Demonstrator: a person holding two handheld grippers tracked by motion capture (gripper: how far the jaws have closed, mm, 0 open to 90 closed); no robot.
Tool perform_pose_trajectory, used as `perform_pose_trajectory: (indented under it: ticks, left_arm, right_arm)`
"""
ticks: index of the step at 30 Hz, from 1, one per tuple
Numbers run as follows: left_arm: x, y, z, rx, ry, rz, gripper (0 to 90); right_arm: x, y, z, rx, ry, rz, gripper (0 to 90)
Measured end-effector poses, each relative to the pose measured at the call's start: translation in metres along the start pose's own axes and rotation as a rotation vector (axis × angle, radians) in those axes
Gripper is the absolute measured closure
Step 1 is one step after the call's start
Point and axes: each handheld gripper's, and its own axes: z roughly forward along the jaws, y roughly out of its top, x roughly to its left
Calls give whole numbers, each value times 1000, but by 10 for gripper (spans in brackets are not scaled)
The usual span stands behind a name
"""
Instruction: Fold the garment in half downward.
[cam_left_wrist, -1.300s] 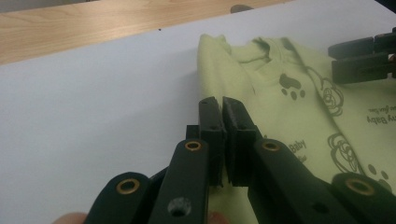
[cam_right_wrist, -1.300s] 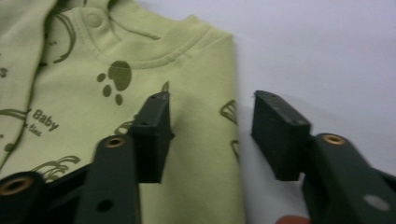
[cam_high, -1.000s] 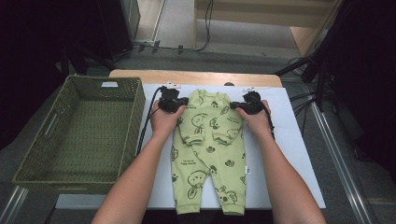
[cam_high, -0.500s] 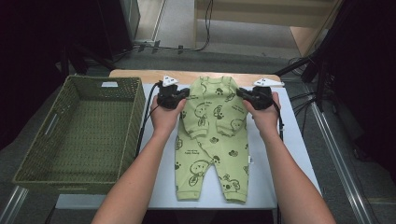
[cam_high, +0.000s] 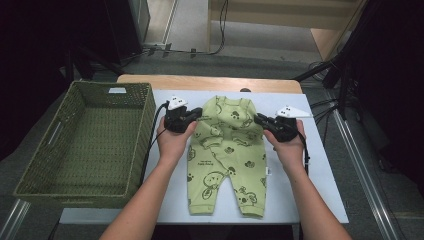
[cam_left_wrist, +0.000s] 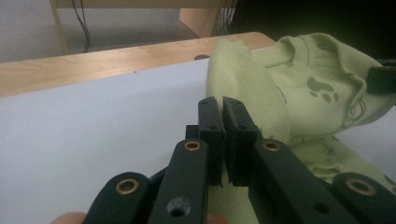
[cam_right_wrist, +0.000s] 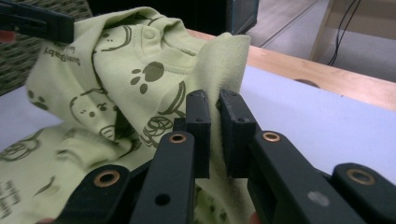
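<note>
I see a woven basket (cam_high: 85, 145) at nine o'clock on the table, open side up, with a small white label (cam_high: 117, 90) on its far rim. It sits partly on a white mat (cam_high: 320, 165). At twelve o'clock a strip of wooden tabletop (cam_high: 210, 82) shows beyond the mat. Cables (cam_high: 220, 30) trail across the grey floor (cam_high: 260, 60) farther back.

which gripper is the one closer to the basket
The left gripper, clamped on the green romper at the shoulder beside the wicker basket; the right gripper grips the far shoulder.
</note>
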Motion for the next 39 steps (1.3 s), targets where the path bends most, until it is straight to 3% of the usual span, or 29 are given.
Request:
perform_pose_trajectory:
  ticks: [9, 15, 21, 26, 35, 37, 39]
  left_arm:
    - [-19, -24, -23, -25, -11, 54, 862]
    - [-29, -47, -38, -34, -32, 62, 861]
    - [-35, -68, -46, -7, -40, 59, 857]
    - [-42, -80, -53, 27, -42, 80, 856]
    - [-46, -97, -53, 132, -44, 103, 852]
    - [-45, -99, -51, 151, -44, 102, 836]
    - [-45, -99, -51, 149, -39, 99, 765]
  right_arm:
    - [19, -26, -24, -32, 19, 33, 809]
    - [35, -40, -34, -18, 13, -2, 809]
    - [45, -56, -40, 6, 25, -7, 809]
    - [49, -68, -45, 39, 34, -1, 807]
    - [53, -86, -47, 121, 44, 21, 805]
    - [53, -89, -45, 135, 46, 23, 804]
    - [53, -88, -45, 140, 46, 25, 802]
